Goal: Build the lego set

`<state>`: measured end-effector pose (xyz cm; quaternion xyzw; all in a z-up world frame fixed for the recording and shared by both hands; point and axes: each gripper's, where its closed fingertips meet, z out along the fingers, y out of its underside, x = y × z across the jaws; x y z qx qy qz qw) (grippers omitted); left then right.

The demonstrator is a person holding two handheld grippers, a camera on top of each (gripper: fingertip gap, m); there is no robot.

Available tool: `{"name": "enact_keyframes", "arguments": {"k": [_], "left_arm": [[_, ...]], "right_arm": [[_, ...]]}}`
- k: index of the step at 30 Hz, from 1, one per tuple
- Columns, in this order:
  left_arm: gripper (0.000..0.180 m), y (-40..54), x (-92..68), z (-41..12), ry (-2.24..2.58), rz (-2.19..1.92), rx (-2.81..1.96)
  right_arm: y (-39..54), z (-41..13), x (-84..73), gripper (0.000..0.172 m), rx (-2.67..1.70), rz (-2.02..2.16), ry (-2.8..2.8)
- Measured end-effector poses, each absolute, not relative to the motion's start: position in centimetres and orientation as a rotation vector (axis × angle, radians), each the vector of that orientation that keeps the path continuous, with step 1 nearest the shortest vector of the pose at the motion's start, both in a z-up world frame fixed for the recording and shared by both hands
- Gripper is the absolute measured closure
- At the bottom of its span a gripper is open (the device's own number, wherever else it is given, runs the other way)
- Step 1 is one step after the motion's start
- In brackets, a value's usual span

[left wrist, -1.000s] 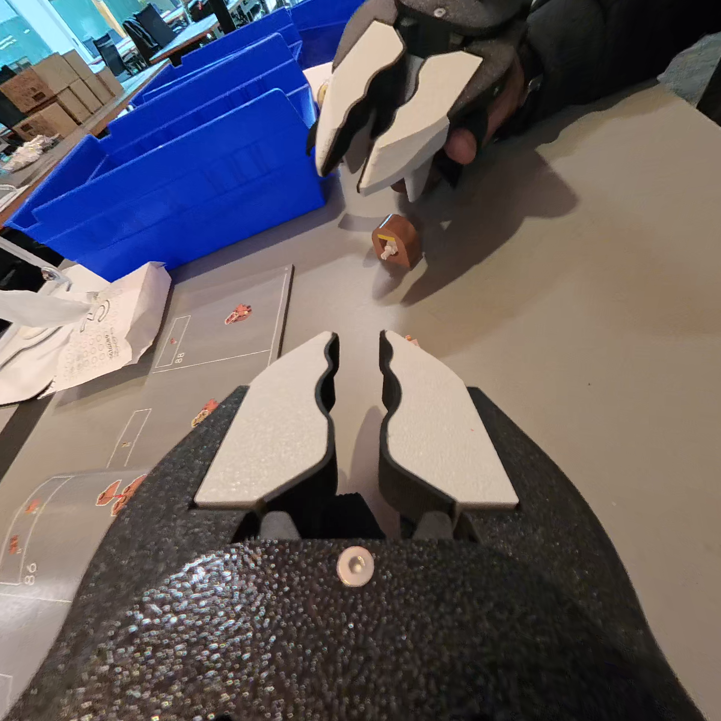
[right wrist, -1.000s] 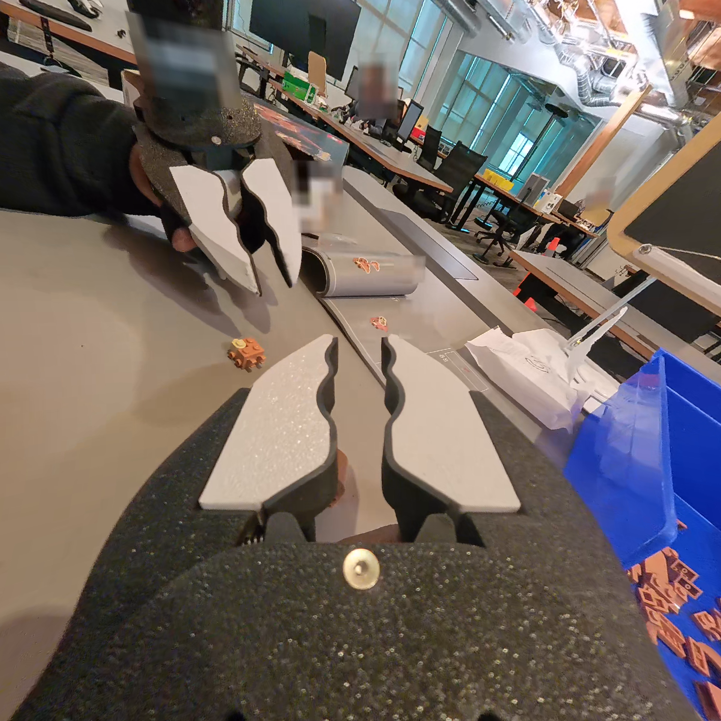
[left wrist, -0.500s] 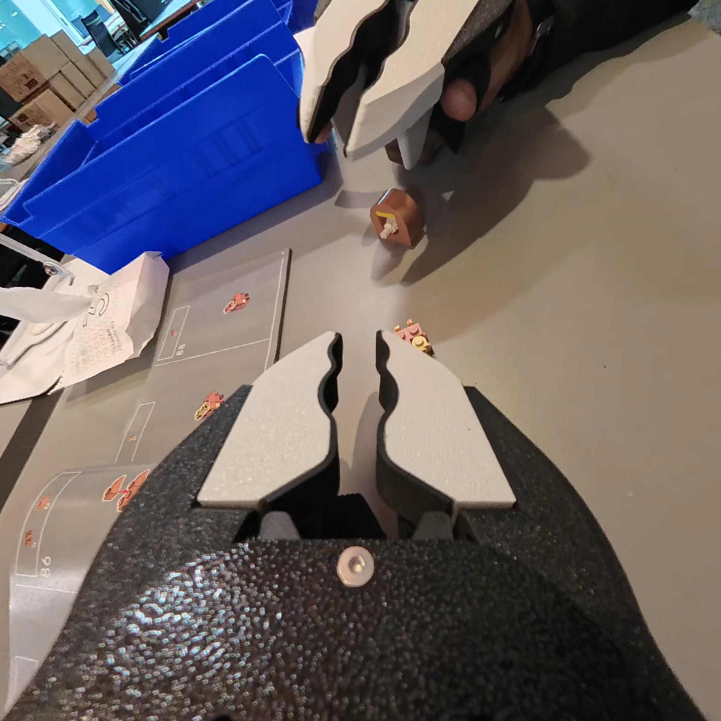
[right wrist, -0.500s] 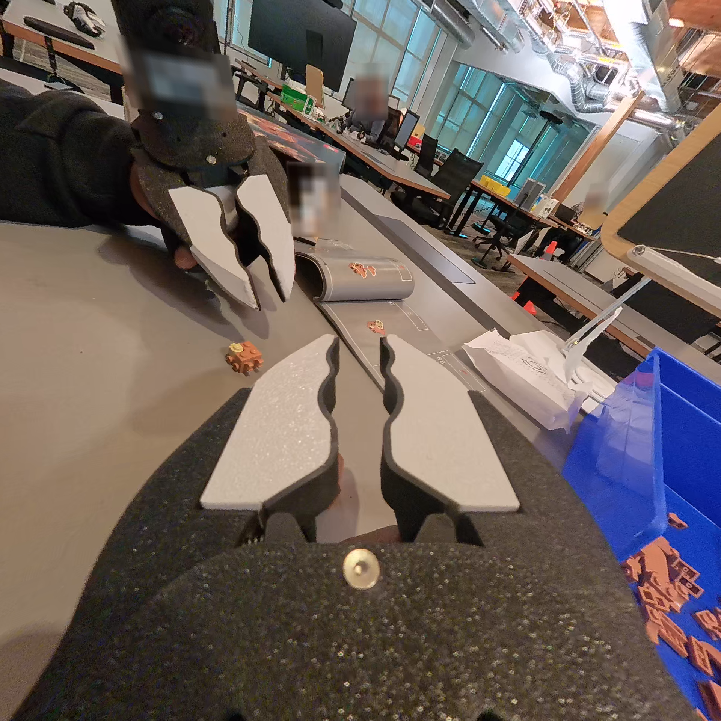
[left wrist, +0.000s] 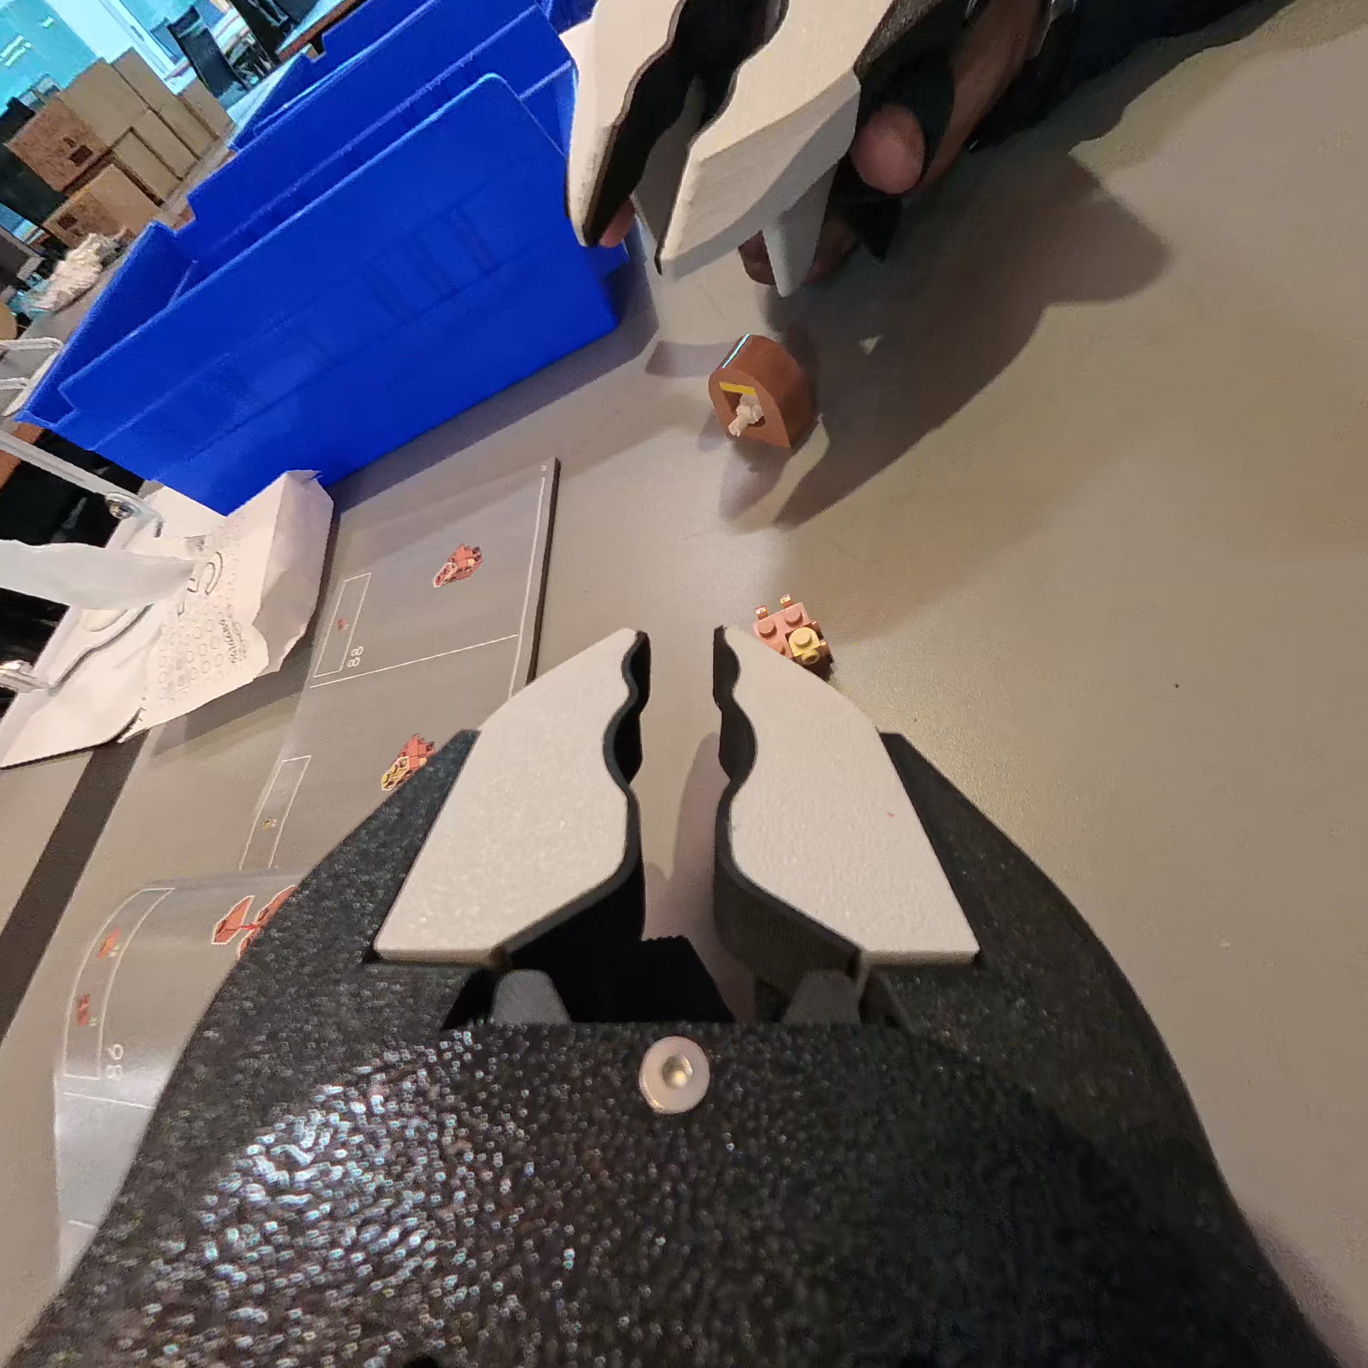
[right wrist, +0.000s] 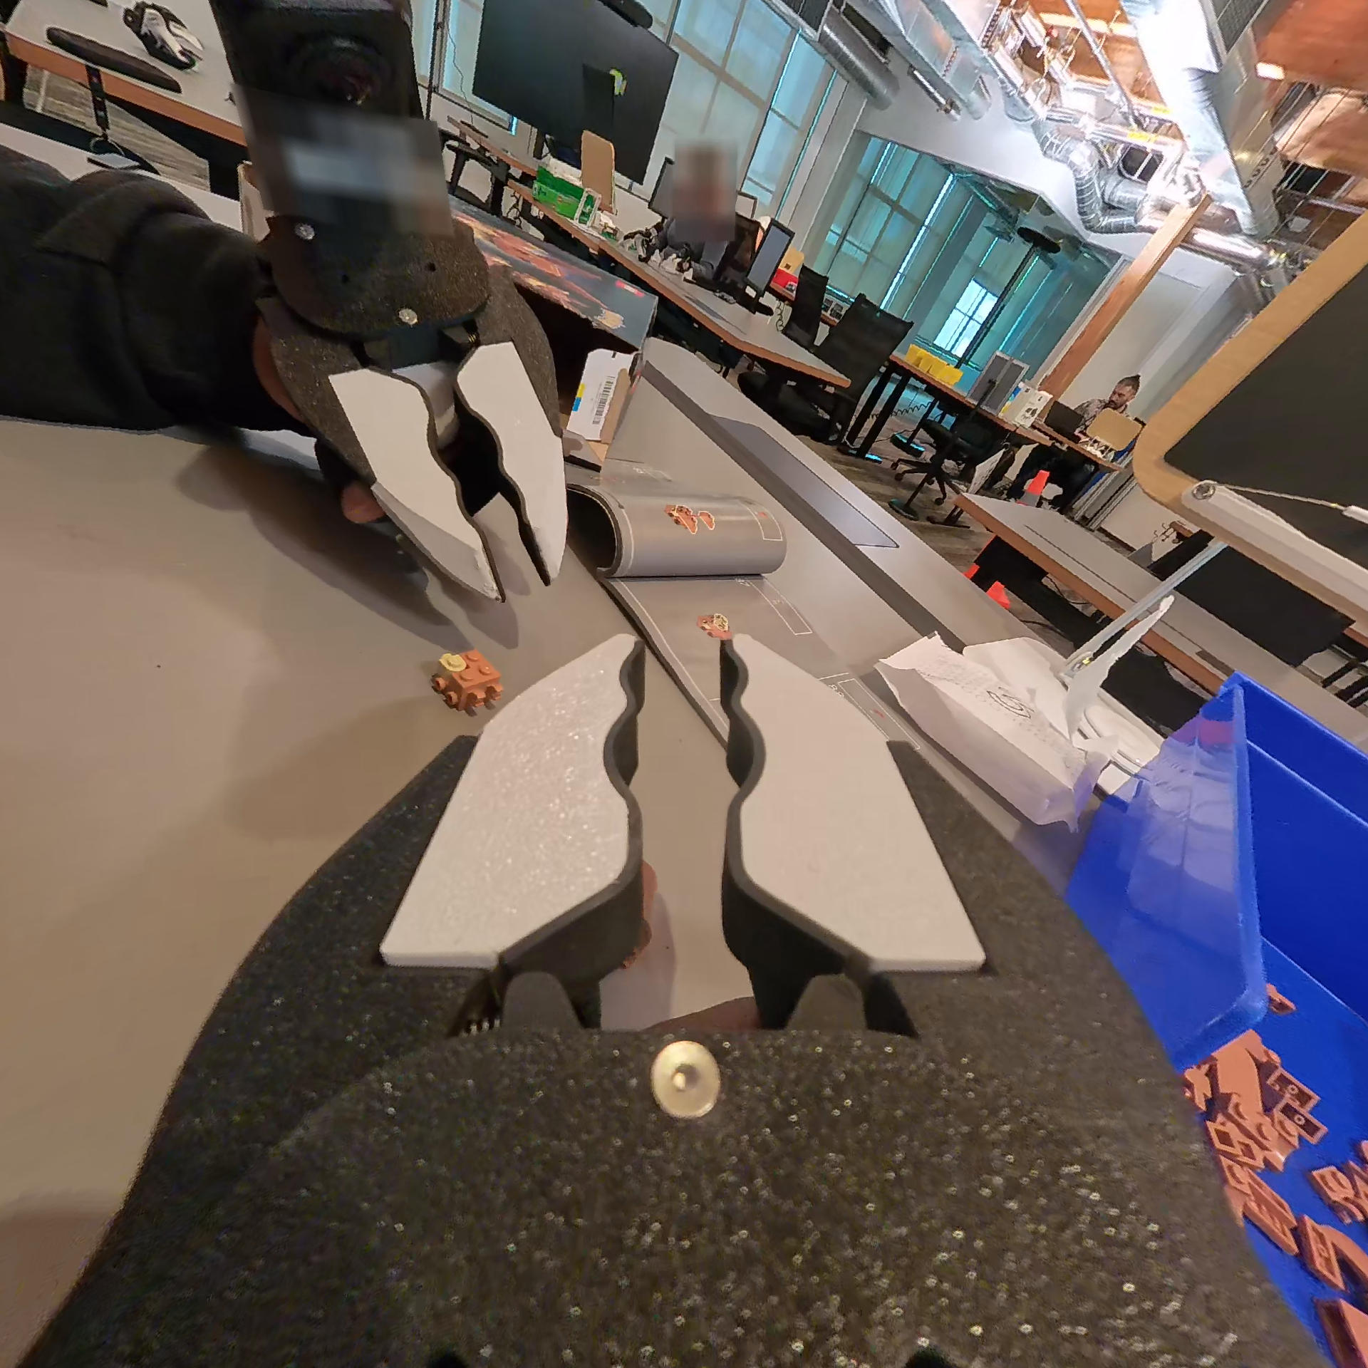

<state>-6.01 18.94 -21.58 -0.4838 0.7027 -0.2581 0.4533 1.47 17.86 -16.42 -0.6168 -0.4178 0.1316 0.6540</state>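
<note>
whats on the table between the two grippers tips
In the right wrist view, a small brown brick assembly with a tan stud lies on the bare grey table, between the left gripper and the right gripper, touching neither.

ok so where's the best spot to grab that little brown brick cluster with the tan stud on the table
Probably across its two flat side faces, coming straight down. The brick cluster sits studs-up on the table, apart from both grippers. Side studs stick out on some faces, so close on the smoother pair, clear of the tan piece.
</note>
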Motion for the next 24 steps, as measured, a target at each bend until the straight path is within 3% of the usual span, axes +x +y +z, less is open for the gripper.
{"name": "enact_keyframes", "arguments": {"k": [24], "left_arm": [[0.164,19.77,-5.79,-21.93,1.711,-0.565,-1.234]], "right_arm": [[17.68,-16.38,1.39,0.154,-1.384,0.289,-0.957]]}}
